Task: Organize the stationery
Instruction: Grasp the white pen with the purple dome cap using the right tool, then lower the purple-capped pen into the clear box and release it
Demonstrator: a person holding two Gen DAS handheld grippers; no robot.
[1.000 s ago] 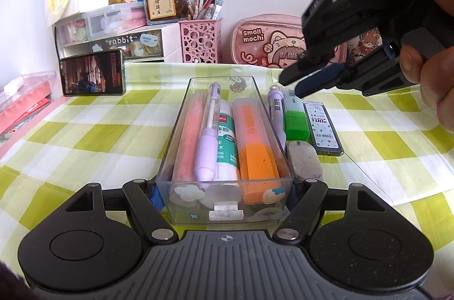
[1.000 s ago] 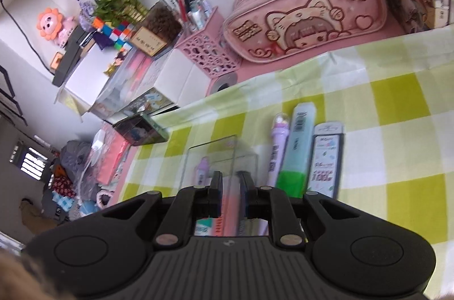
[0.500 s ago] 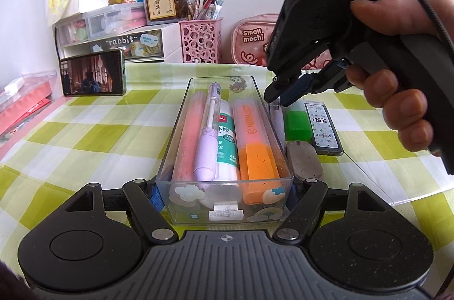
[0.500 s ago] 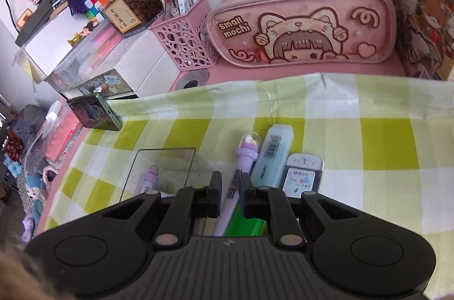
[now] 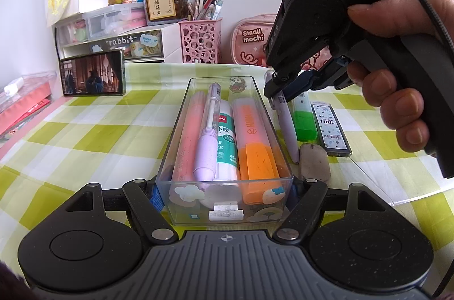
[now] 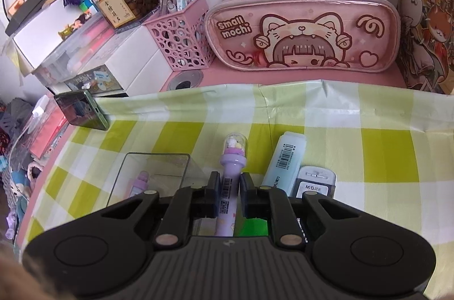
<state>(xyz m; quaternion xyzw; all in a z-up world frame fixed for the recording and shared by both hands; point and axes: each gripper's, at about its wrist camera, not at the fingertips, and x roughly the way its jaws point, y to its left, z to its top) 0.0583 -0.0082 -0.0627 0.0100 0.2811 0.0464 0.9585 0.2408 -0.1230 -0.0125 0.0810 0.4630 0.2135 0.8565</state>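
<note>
left wrist: low, close, facing wall | right wrist: steeper | shared: purple pen (image 5: 286, 127)

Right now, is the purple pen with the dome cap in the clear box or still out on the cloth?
Out. The purple pen lies on the checked cloth beside the clear box, between the right hand-held gripper's fingers.

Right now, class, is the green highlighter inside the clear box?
No, the green highlighter lies on the checked cloth beside the clear box, not inside it.
</note>
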